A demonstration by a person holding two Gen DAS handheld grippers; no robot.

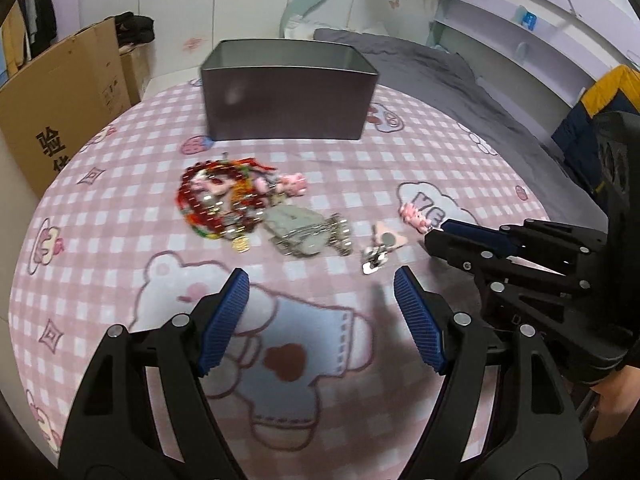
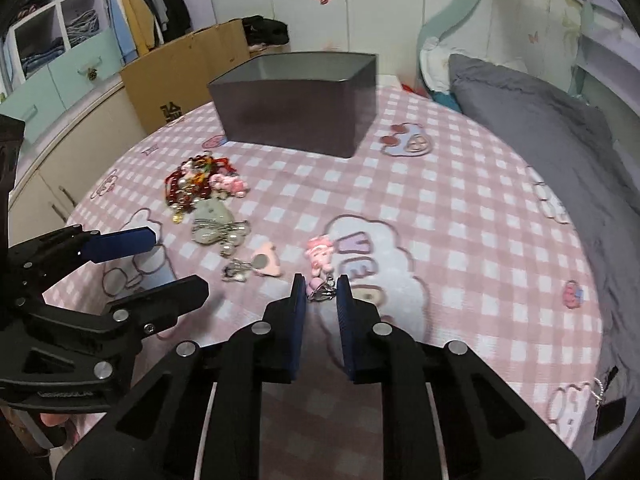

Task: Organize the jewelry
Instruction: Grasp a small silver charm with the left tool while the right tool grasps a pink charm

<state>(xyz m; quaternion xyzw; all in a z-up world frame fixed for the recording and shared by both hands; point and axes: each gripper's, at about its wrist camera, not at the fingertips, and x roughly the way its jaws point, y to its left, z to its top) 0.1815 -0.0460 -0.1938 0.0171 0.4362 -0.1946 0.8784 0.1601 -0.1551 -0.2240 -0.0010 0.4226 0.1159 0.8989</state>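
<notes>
We have the right gripper (image 2: pixel 319 294) closing around the metal ring of the pink charm (image 2: pixel 320 256) on the blanket (image 2: pixel 460 200); full grip uncertain. Left gripper (image 1: pixel 320 280) spread, empty. Next: clamp, lift, carry to the tin box (image 2: pixel 296 100).

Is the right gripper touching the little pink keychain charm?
Cannot tell. Right wrist view: the pink charm's metal ring sits between the right gripper fingertips, no contact shown.

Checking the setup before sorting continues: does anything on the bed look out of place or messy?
Yes. The beaded bracelets and charms lie tangled in a heap on the pink checked blanket, outside the open grey metal tin. A pink figure keychain lies apart from them.
</notes>
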